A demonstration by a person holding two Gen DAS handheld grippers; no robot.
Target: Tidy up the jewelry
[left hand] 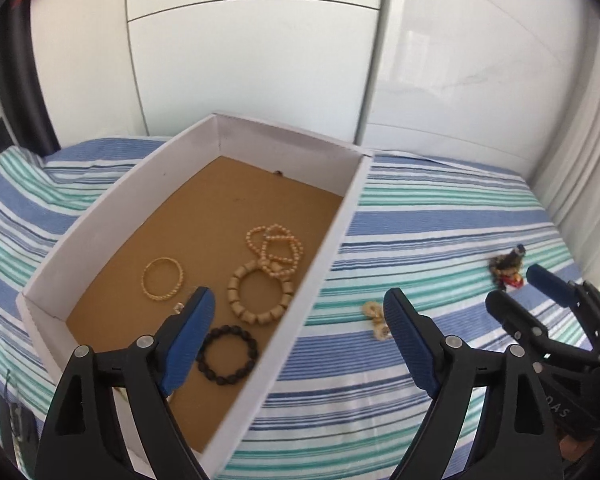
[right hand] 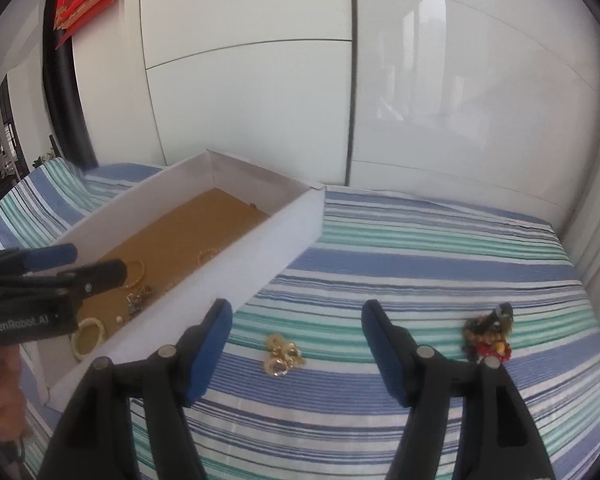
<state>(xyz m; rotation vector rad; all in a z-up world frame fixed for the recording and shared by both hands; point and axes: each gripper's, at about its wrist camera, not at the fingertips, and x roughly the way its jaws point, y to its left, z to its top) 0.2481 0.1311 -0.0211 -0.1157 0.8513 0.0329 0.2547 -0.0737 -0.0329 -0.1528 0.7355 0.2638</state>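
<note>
With both jaws wide and empty, the right gripper (right hand: 296,346) should drop squarely over the gold earrings (right hand: 282,358), pinching low against the bed (right hand: 420,272).

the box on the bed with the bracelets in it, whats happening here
A person holds a two-finger gripper in each hand and is sorting jewelry into the white box on the striped bedspread. Several pieces already lie in it: a black bead bracelet, a wooden bead bracelet, a pearl strand and a gold bangle. The left gripper is open above the box's near end. The right gripper is open over the small gold pieces on the bedspread. A dark and red beaded piece also lies outside the box.
</note>
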